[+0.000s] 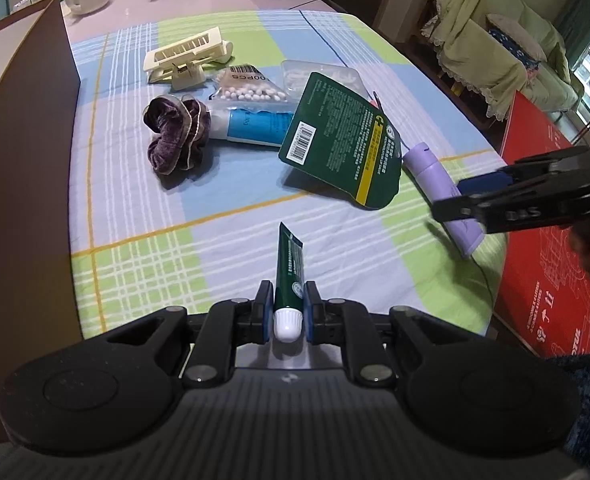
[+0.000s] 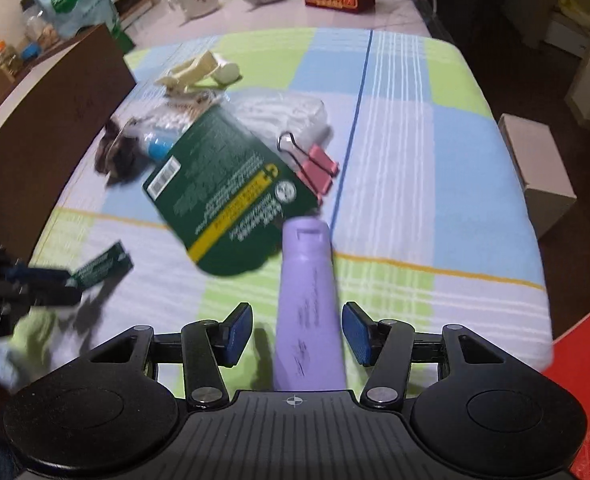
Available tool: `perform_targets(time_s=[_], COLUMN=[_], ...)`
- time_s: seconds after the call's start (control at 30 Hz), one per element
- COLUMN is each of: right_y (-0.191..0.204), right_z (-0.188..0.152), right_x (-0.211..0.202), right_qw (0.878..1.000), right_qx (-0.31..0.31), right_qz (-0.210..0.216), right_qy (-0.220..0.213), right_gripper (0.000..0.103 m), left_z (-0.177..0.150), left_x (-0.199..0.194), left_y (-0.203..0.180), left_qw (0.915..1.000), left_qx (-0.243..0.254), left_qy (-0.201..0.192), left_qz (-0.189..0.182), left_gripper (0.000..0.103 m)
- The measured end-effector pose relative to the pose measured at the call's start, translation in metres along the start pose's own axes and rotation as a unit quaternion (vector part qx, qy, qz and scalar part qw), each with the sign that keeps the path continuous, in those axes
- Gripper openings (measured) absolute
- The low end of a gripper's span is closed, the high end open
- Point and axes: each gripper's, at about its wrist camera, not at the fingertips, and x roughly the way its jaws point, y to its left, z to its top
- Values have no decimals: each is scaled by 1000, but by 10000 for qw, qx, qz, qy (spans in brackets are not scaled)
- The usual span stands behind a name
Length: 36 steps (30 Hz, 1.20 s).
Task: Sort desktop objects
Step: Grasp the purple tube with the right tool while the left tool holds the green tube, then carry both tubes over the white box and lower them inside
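Note:
My left gripper [image 1: 288,308] is shut on a small green tube [image 1: 291,268] with a white cap, held just above the checked cloth [image 1: 143,264]. In the right wrist view that left gripper [image 2: 43,284] and green tube [image 2: 101,266] show at the far left, blurred. My right gripper [image 2: 297,332] is open, one finger on each side of a purple tube [image 2: 309,300] lying on the cloth, with gaps on both sides. In the left wrist view the right gripper [image 1: 449,198] straddles the purple tube [image 1: 435,172] at the right.
A dark green packet [image 1: 343,140], a purple scrunchie [image 1: 175,136], a blue-and-white tube [image 1: 255,126], a bag of cotton swabs [image 1: 251,88] and a cream plastic clip [image 1: 187,54] lie mid-cloth. Pink binder clips [image 2: 319,170] lie beyond the packet. A brown box [image 1: 23,120] stands left, a red box [image 1: 543,248] right.

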Motion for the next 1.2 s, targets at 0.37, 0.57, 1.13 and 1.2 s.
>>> perform_targets(time_s=[0.37,0.57,1.13,1.2], right_y=[7,-34,-43,-33], right_z=[-4,-5,41,47], right_x=[9,-4,-42,-43], right_qw=[9965,9965,9718,9704], right_qx=[-789,461,1152,1131], right_qz=[-246,672,2052,2121], right_qy=[-125,159,-179,-235], right_gripper=[32,32,32,32], left_z=[-9,-6,22,22], left_x=[19,14,-67,-81], left_y=[-4,-7,-12,-7], left_qw=[9993,9993,9909,9893], left_qx=[-23,-341,-986,-1000], left_qy=[238,137,-872,-1012], left_qz=[271,46,283,321], left_gripper=[12,11,11,11])
